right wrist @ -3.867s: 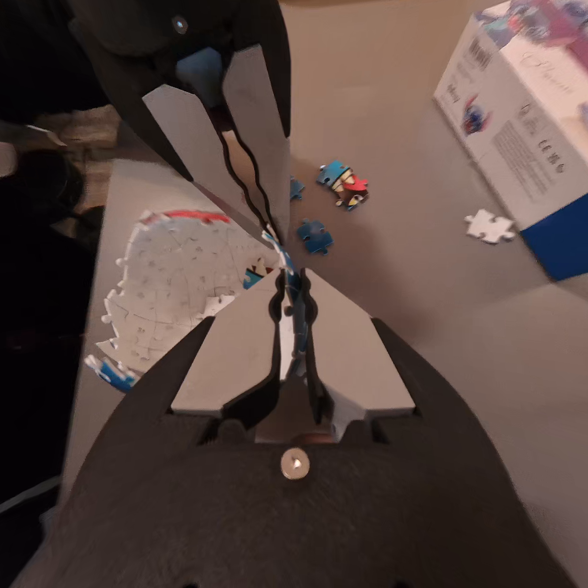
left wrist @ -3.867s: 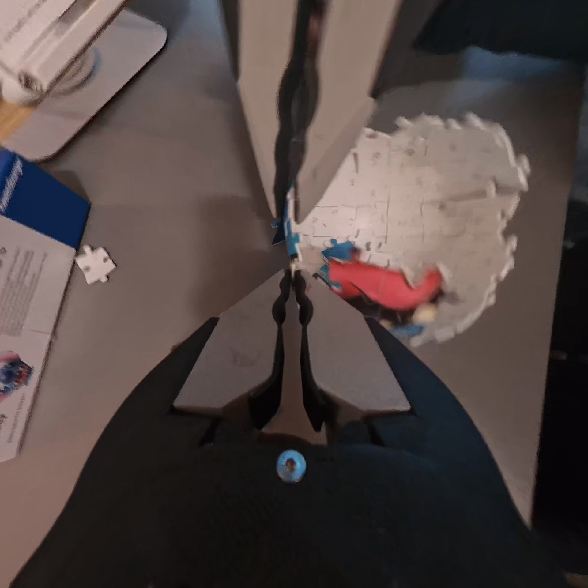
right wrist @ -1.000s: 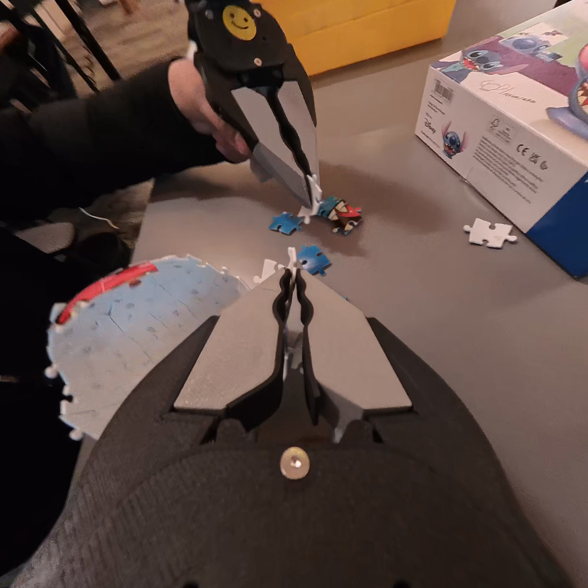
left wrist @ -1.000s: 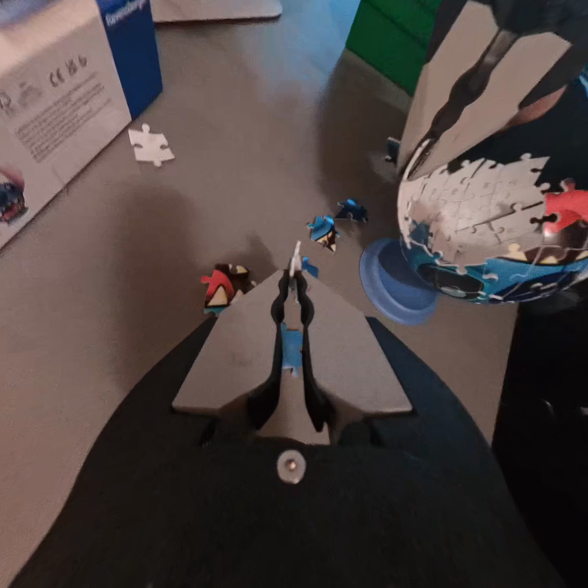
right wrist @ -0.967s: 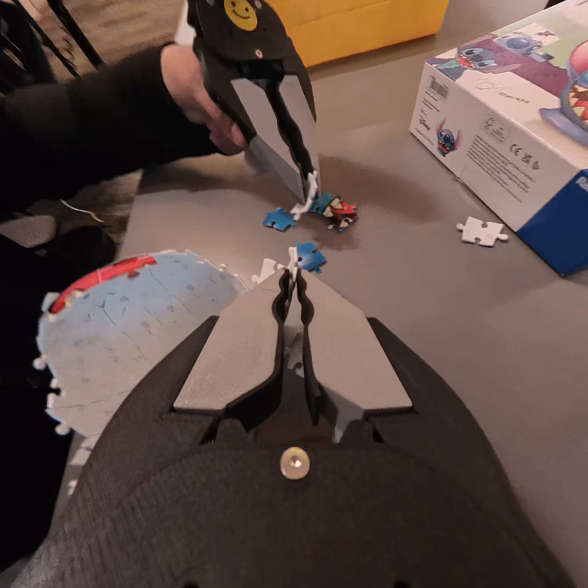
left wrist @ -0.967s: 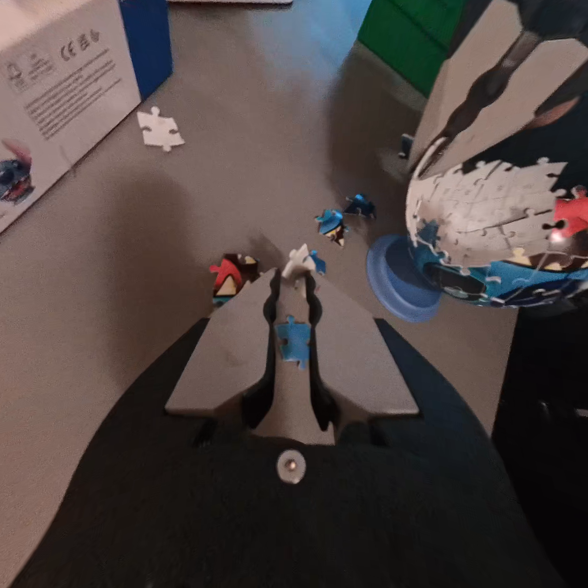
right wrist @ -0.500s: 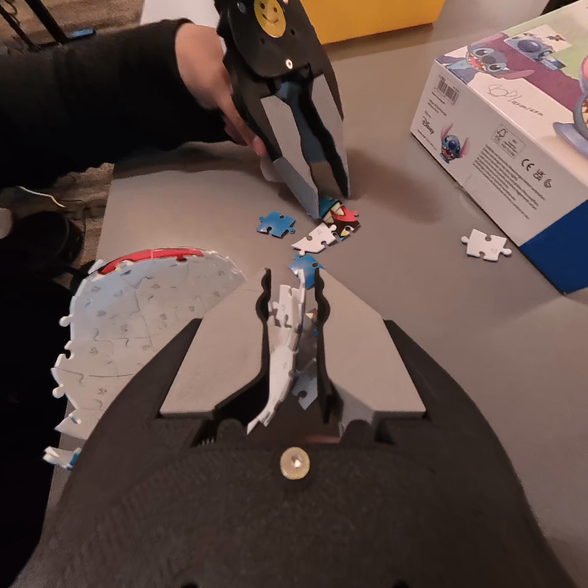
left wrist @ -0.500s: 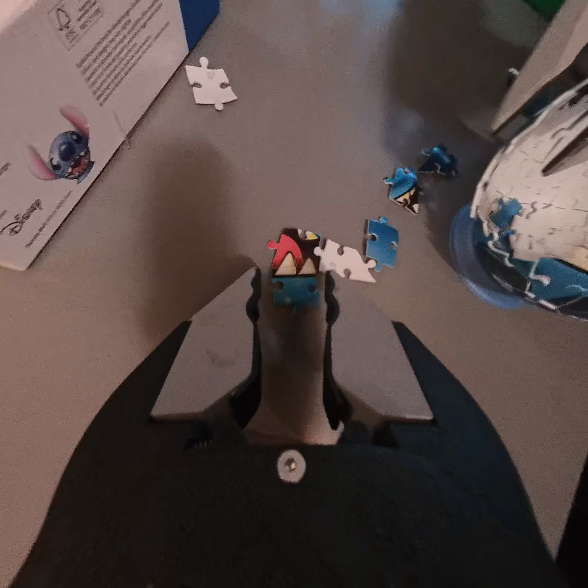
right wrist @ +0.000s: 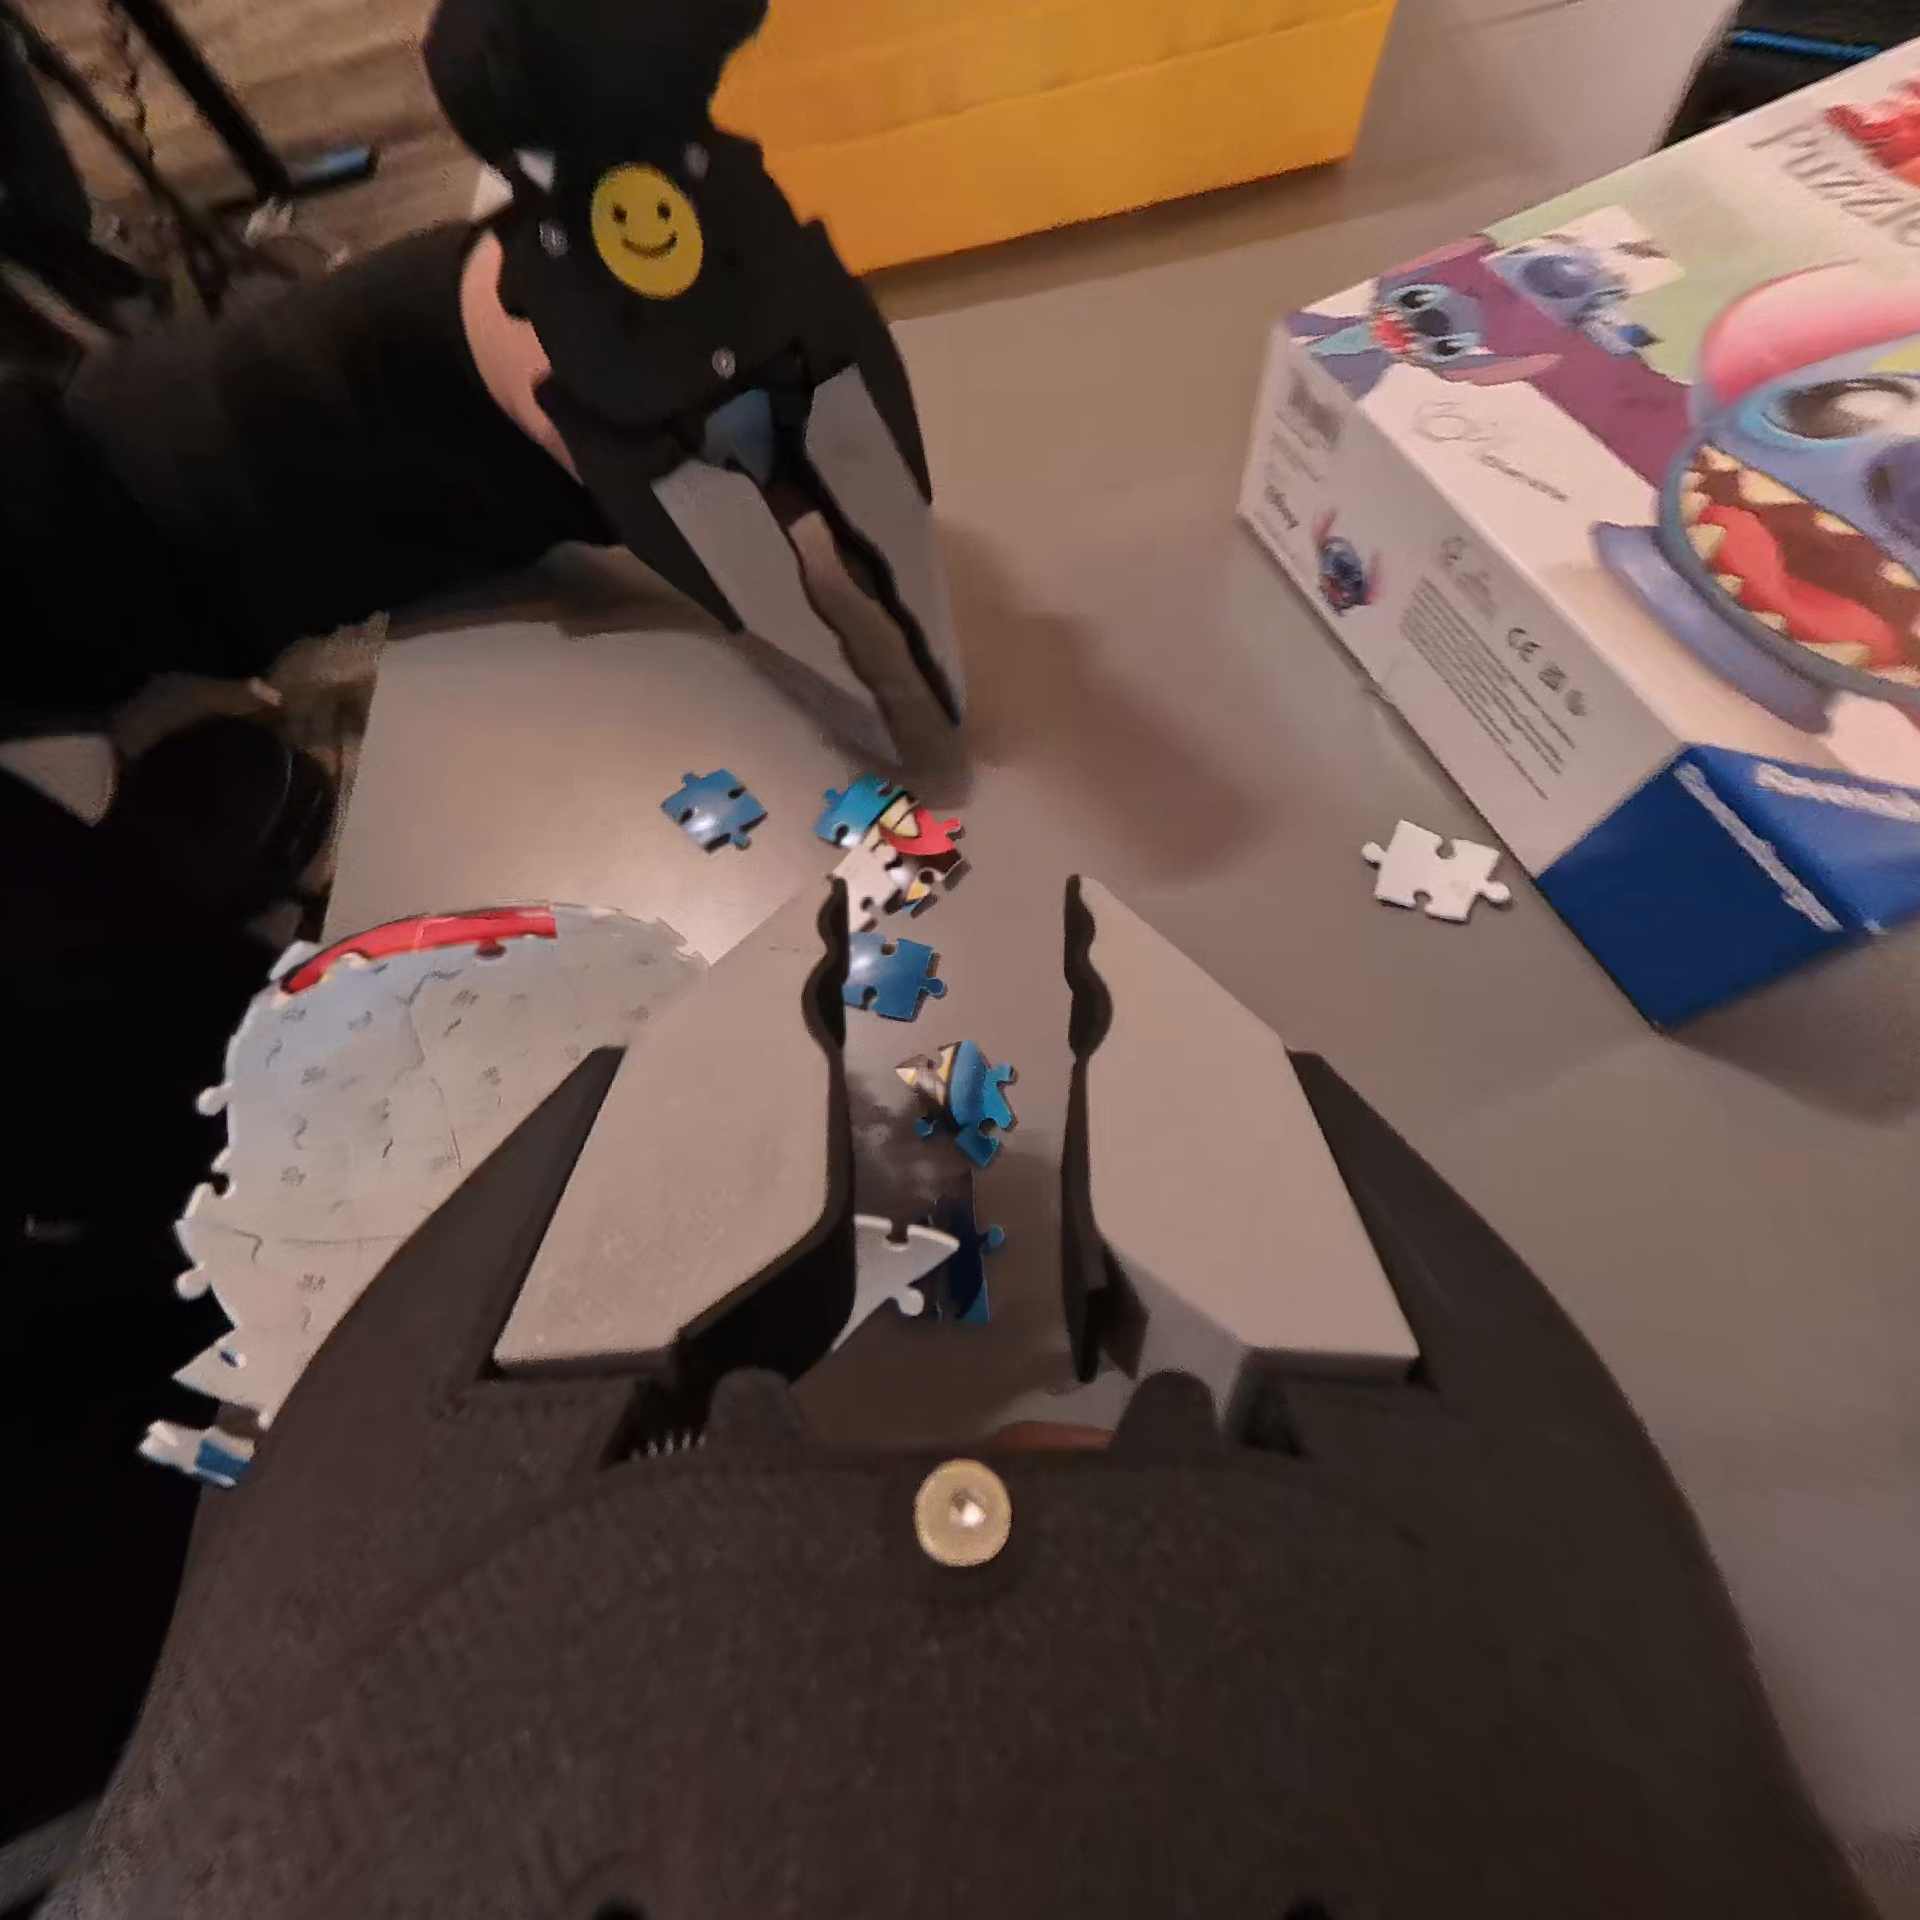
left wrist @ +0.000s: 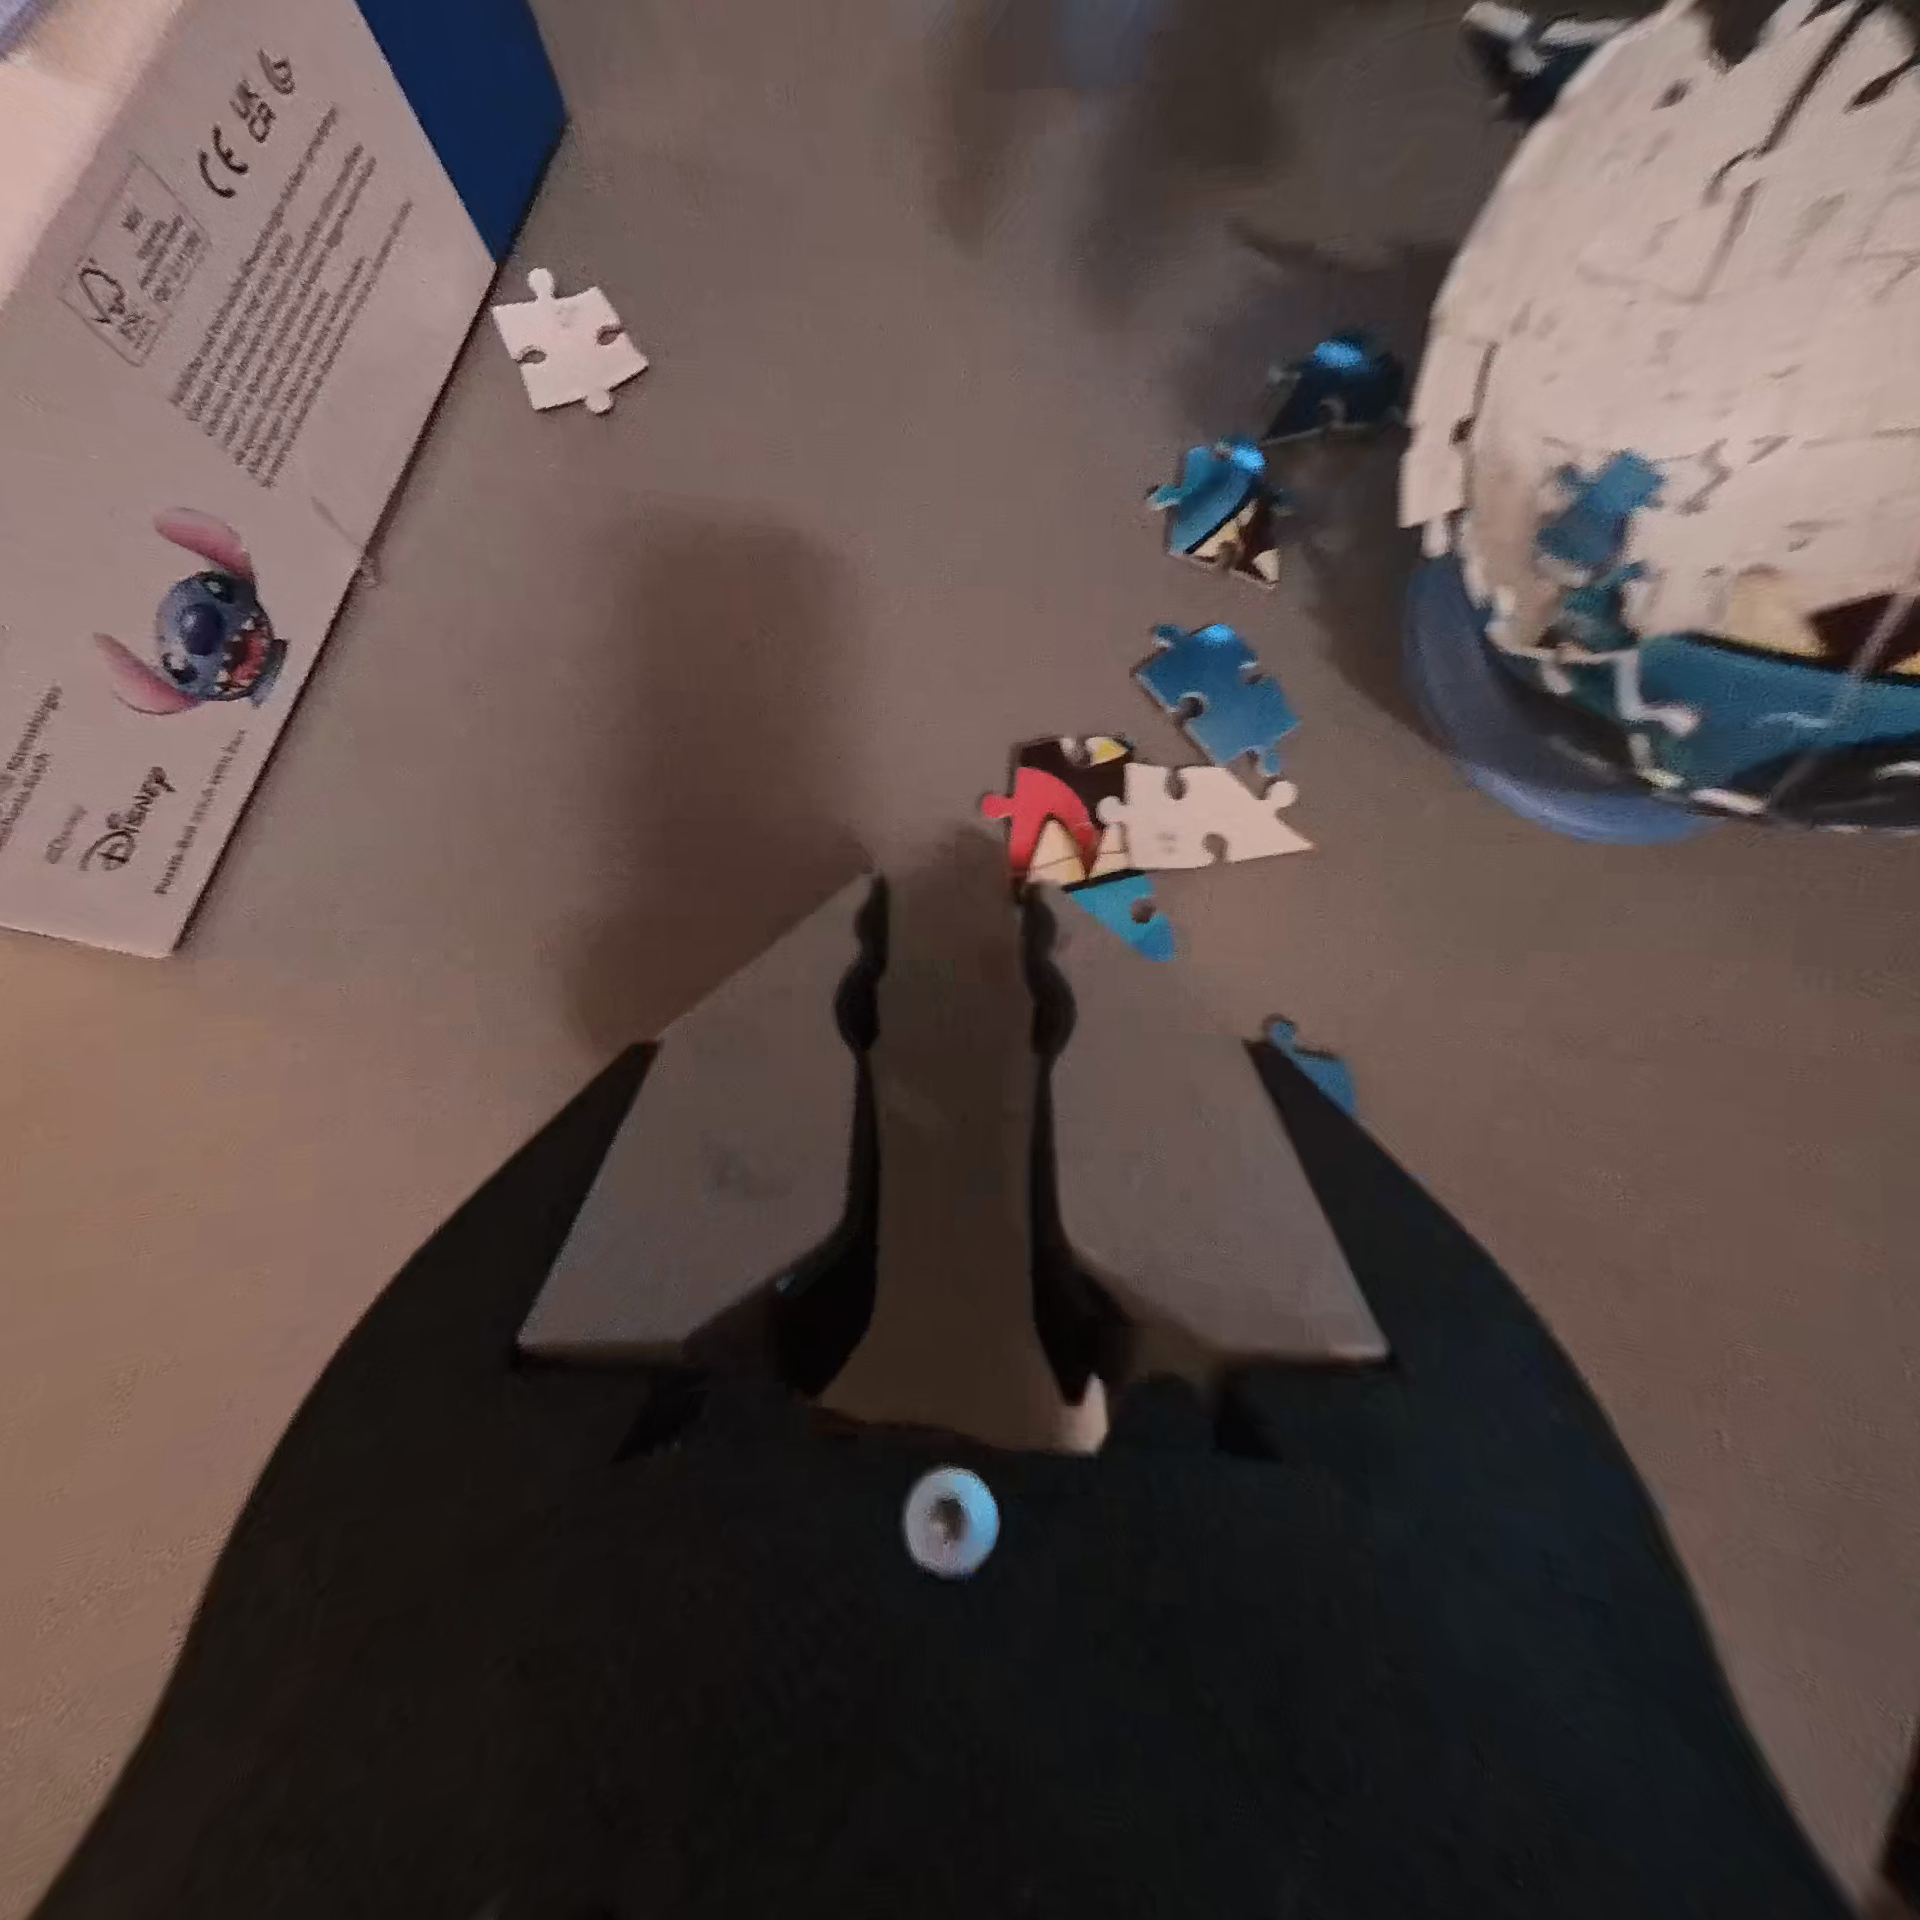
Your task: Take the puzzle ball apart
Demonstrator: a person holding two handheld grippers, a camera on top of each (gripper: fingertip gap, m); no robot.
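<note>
Both of your grippers stand with jaws apart and nothing clamped: the right gripper (right wrist: 951, 894) hangs over loose blue puzzle pieces (right wrist: 894, 977) on the grey table (right wrist: 1195, 727), with the white puzzle shell (right wrist: 416, 1070) just to its left. Your left gripper (left wrist: 951, 894) frames only bare table, its right fingertip (left wrist: 1034, 925) just beside the red-and-white piece cluster (left wrist: 1091, 810). Farther off lie a white piece (left wrist: 569, 341) near the puzzle box (left wrist: 208, 416), and the puzzle ball (left wrist: 1683, 364) on its blue stand (left wrist: 1455, 707).
</note>
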